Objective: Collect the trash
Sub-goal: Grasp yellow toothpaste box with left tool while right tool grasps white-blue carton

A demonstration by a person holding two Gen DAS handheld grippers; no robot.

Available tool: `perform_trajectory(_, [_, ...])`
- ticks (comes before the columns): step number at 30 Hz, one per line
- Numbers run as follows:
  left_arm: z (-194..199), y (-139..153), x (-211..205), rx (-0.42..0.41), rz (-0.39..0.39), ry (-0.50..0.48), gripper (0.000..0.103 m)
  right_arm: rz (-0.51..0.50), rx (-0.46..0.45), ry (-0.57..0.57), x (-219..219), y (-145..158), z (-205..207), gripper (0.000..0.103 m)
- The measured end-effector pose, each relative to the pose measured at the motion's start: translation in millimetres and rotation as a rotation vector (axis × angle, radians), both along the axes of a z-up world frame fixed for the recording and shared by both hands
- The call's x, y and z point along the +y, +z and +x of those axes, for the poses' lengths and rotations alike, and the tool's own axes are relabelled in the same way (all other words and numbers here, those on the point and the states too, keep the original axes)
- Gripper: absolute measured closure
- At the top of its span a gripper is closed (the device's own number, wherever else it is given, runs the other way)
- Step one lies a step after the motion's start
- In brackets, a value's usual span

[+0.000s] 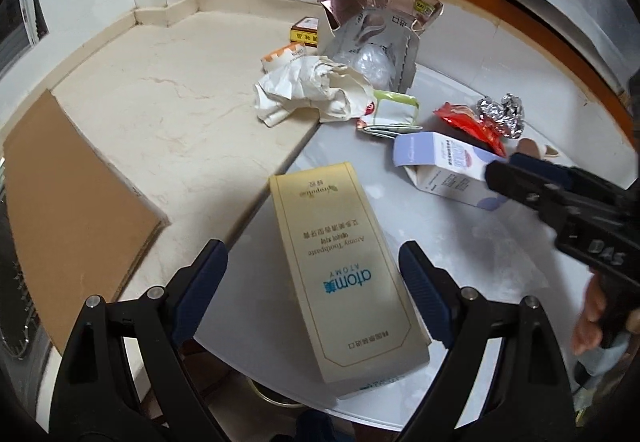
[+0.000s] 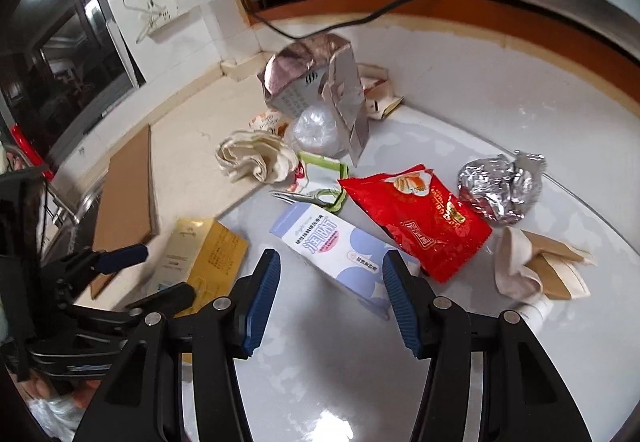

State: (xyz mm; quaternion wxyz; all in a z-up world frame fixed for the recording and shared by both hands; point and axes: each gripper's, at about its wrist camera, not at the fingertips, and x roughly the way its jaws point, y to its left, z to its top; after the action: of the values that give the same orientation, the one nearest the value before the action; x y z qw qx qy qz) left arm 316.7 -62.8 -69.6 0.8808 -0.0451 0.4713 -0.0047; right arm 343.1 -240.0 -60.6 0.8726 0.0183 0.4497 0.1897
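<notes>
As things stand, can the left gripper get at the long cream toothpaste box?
Probably yes. The left gripper is open with its jaws on either side of the long cream toothpaste box, nothing between them. The right gripper is busy at the white and lilac box, clear of that path.

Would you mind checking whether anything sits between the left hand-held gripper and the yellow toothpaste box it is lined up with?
Nothing visible does. The left hand-held gripper is open, with its fingers on either side of the yellow toothpaste box, and the gap around the box is clear. The white-and-lavender box lies apart from it, at the right hand-held gripper.
</notes>
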Motion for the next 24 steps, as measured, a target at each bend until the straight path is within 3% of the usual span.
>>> perform_trajectory(9, [-0.9, 5.3, -3.2, 0.037, -0.028, -0.051, 0.017, -0.181, -0.069, 0.088, 22.4, -8.0, 16.2, 0.045])
perform_trajectory(16, [4.0, -4.8, -15.9, 0.067, 0.028, -0.094, 0.017, -0.279, -0.027, 0.139, 36.2, -24.8, 30.7, 0.040])
perform_trajectory(24, [9.6, -24.3, -12.9, 0.116, -0.016, -0.086, 0.030, -0.339, -0.026, 0.167, 39.9, -26.6, 22.0, 0.049])
